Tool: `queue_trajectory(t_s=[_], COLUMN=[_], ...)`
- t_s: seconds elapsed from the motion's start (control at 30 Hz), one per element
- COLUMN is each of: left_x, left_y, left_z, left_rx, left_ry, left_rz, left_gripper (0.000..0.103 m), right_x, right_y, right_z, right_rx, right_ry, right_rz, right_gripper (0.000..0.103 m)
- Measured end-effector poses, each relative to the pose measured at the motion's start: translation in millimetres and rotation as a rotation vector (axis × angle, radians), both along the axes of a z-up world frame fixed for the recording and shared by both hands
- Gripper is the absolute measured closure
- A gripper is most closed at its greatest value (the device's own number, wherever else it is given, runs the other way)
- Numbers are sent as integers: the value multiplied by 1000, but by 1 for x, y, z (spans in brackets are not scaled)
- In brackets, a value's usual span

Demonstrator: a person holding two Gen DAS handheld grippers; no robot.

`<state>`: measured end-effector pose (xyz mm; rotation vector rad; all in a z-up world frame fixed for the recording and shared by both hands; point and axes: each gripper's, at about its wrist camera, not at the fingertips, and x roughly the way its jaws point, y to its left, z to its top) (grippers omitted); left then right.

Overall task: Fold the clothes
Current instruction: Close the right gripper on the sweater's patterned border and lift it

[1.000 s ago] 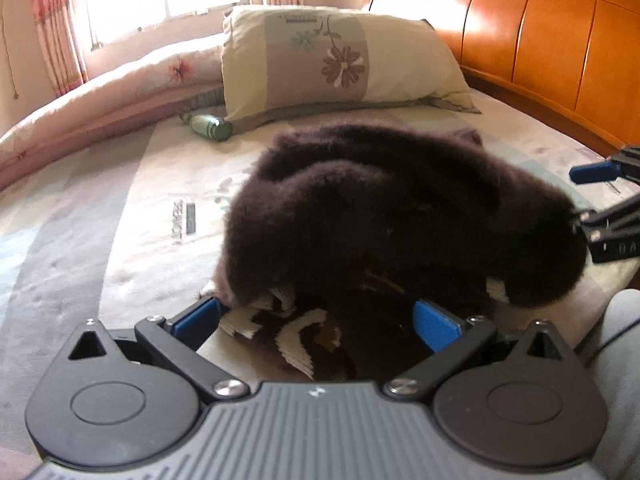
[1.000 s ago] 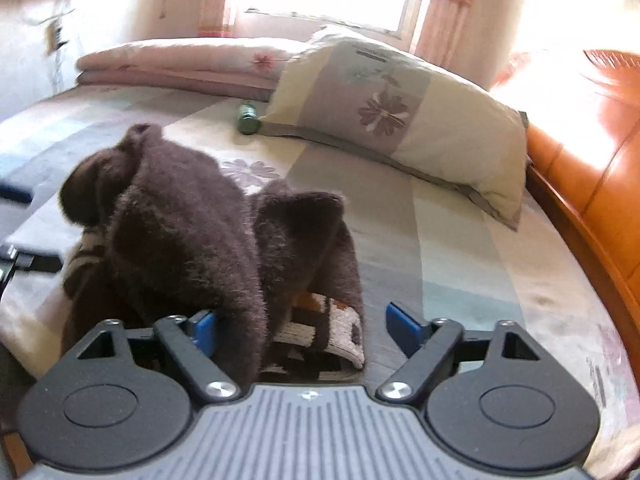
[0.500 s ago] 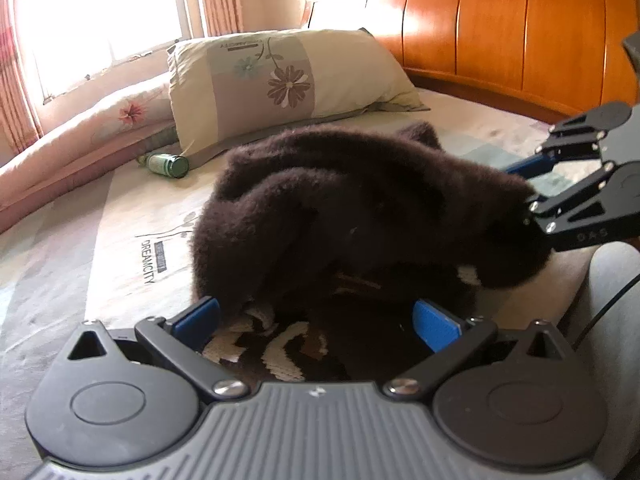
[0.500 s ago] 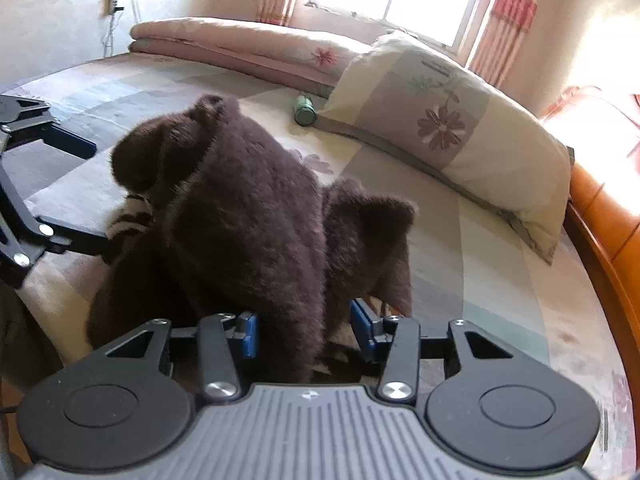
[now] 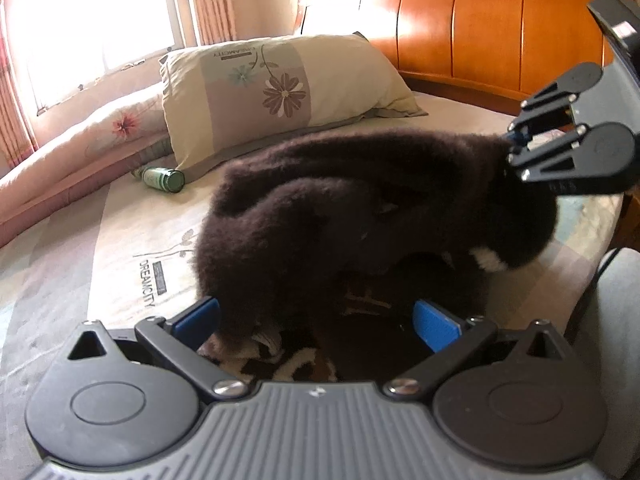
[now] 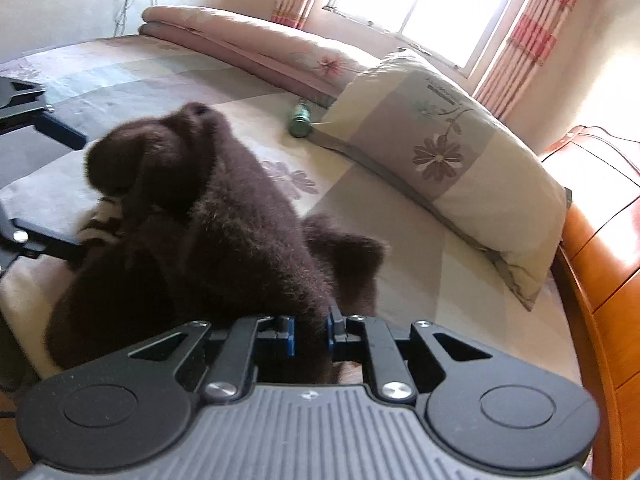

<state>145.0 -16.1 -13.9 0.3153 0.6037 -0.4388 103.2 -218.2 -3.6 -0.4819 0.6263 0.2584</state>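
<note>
A fuzzy dark brown garment [image 5: 360,208] with a brown-and-white patterned lining lies bunched on the bed. My left gripper [image 5: 316,318] stands open at its near edge, blue pads on either side of the cloth without pinching it. In the right wrist view the same garment [image 6: 224,240] rises in a ridge, and my right gripper [image 6: 310,334] is shut on a fold of it. The right gripper [image 5: 520,148] also shows in the left wrist view at the garment's far right end. The left gripper [image 6: 44,184] appears at the left edge of the right wrist view.
A floral pillow [image 5: 280,88] leans at the head of the bed by the orange wooden headboard [image 5: 480,28]. A small green bottle [image 5: 164,178] lies beside the pillow. A rolled pink quilt [image 6: 248,44] runs along the window side. The striped bed sheet [image 5: 100,240] spreads to the left.
My right gripper has gone from open to shut on a fold of the garment and lifted it. The left gripper stayed open at the near edge while the view swung toward the headboard.
</note>
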Motion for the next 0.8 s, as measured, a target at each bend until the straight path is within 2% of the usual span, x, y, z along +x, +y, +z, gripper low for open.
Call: queue_trajectory(t_s=[0.37,0.63,0.8], left_x=[1,-16,-6], left_y=[15,12,10], left_z=[9,19,20], left_rx=[-48,-8,7], left_ry=[-1,-49,-55], left_rz=[61,53,49], left_gripper=[1,1,1], right_x=[31,56,71], right_y=[-32,-44,-52], right_z=[7,12,15], right_rx=[0,-45,-72], right_ry=[6,3,2], right_rz=[-111,-148,-170], right_gripper=[85,85,85])
